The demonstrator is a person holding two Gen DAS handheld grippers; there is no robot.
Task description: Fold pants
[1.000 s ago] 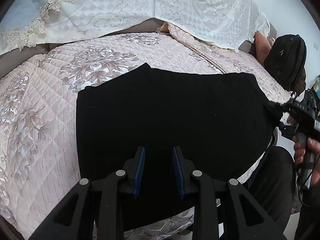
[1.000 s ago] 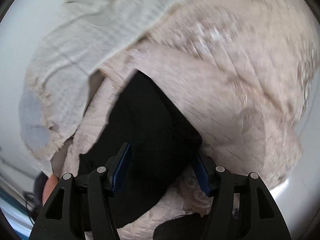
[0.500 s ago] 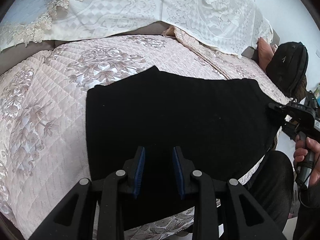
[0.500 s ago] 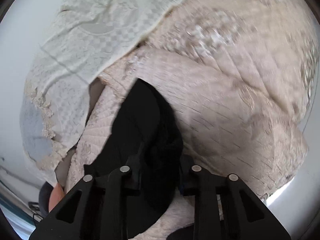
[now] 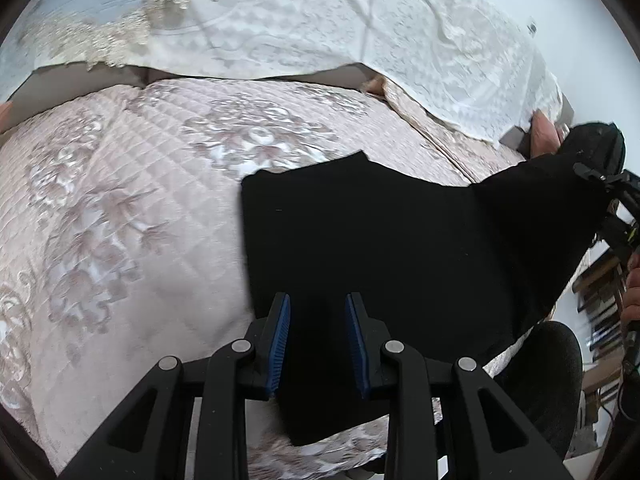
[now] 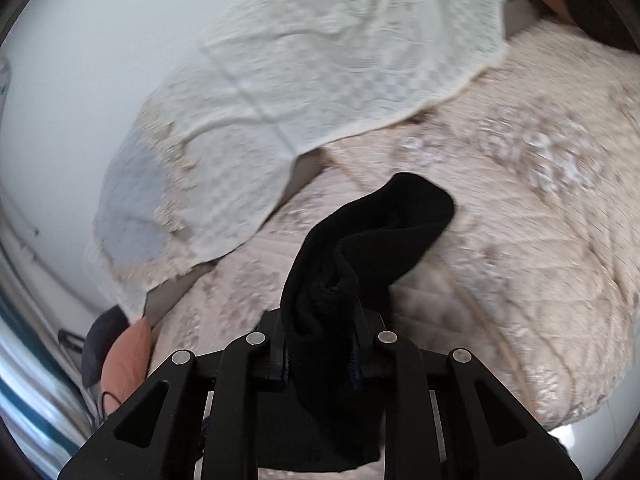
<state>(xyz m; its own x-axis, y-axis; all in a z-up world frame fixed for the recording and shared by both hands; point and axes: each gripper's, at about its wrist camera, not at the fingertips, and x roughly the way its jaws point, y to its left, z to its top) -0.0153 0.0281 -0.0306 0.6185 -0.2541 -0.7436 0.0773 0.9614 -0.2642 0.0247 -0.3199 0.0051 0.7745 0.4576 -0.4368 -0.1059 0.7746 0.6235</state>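
left gripper (image 5: 316,338): two blue-padded fingers (image 5: 280,336) stand a narrow gap apart with nothing between them, hovering over the near edge of the cloth at 6 o'clock in the left wrist view.
right gripper (image 6: 320,354): fingers pinched tight on a bunched fold of black fabric; the blue pads are all but buried in it. in the left wrist view the same tool (image 5: 608,188) shows at 3 o'clock, gripping the cloth's far-right corner.
pants (image 5: 380,256): one pair, black, lying mostly flat on the quilt. the long axis runs from about 9 o'clock to 3 o'clock in the left wrist view; the 3 o'clock end is lifted off the bed in the right tool. which end is the waist i cannot tell.
pants, right wrist view (image 6: 368,248): the gripped end rises from the fingers toward 12 o'clock and curls over into a rounded loop.
quilt (image 5: 120,208): one, pale pink, quilted with a floral pattern, under the pants.
lace cover (image 5: 320,20): one, cream white, draped beyond the quilt toward 12 o'clock.
black bag (image 5: 600,140): one, at 2 o'clock, past the lifted corner.
counts: two grippers, one pair of pants.
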